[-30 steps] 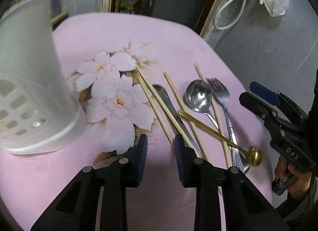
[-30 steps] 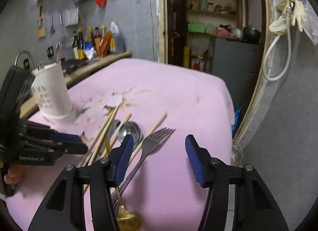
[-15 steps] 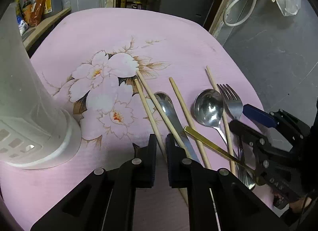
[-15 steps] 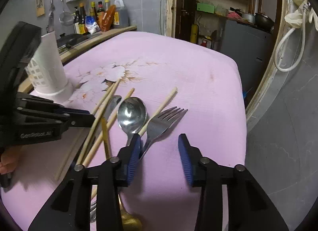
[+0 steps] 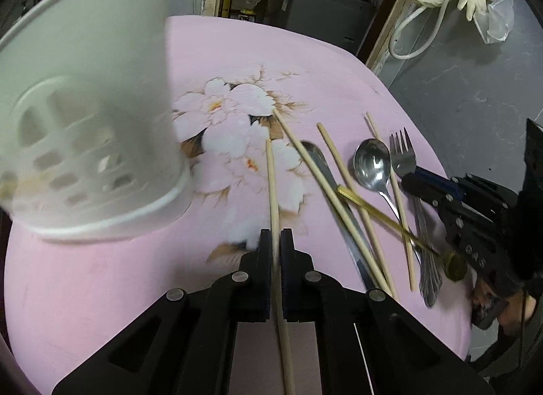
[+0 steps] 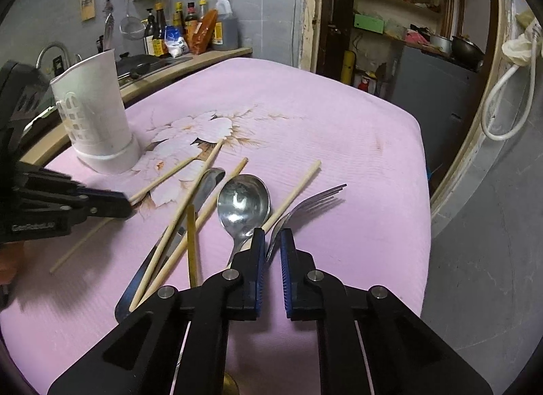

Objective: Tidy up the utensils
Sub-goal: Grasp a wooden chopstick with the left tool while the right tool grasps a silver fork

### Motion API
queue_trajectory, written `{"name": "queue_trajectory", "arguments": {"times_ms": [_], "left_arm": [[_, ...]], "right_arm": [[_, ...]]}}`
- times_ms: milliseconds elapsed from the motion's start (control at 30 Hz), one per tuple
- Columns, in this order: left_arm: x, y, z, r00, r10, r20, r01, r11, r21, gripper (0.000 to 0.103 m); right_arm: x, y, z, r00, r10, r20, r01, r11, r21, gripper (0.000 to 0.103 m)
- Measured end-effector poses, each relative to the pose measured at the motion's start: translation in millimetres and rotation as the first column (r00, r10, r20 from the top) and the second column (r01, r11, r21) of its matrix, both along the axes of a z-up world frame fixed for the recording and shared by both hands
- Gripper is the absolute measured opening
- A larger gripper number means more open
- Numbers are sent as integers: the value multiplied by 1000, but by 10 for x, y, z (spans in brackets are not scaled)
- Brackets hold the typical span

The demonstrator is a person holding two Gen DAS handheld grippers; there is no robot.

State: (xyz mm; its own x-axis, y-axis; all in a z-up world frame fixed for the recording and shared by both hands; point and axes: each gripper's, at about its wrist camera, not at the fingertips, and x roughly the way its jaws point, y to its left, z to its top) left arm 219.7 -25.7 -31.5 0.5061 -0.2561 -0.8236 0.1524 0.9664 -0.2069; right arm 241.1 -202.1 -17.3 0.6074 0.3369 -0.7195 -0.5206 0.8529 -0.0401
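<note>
Pink cloth with a white flower print covered the surface [image 6: 305, 116], and behind it stood a grey wall with bottles on a ledge and an open doorway. On the far left side a white utensil holder [image 6: 95, 113] stood upright on the cloth.

Near the front edge the utensils lay together in a loose group: three loose chopsticks [image 6: 176, 221], a steel spoon [image 6: 242, 204], a fork [image 6: 305, 204], a table knife [image 6: 203, 191] partly under the chopsticks, and a thin gold spoon [image 5: 383, 215] crossing over the handles.

The left gripper [image 5: 276, 237] had its jaws clenched on one chopstick [image 5: 272, 184], which passed straight between them and pointed toward the flower print. In the right wrist view this stick ran from the gripper toward the holder, and I cannot tell if it was off the cloth.

The right gripper [image 6: 272, 238] was closing its jaws at the neck of the fork, with the handle between them. A small gap showed there, so I cannot tell if the pads already pressed the metal.
</note>
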Motion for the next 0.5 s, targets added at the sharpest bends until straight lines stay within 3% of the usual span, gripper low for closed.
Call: {"name": "queue_trajectory", "arguments": {"times_ms": [200,267,333,500], "left_arm": [[-215,143,91,1000,2,17,-2,1000,-17,3],[-239,152,98,1000,-17,14,17,1000,-12,3],[-254,159,110,1000,-28,11,28,1000,-7,3],[-240,59,114,997,-74,1,73,995,63,4]], "right_arm": [[76,-177,5,998,-58,-22,59,997,51,9],[101,-243,-4,997,-74,-35,76,996,53,14],[93,-267,2,995,-97,-28,98,994,38,30],[59,-267,-8,994,-103,-31,104,994,30,34]]}}
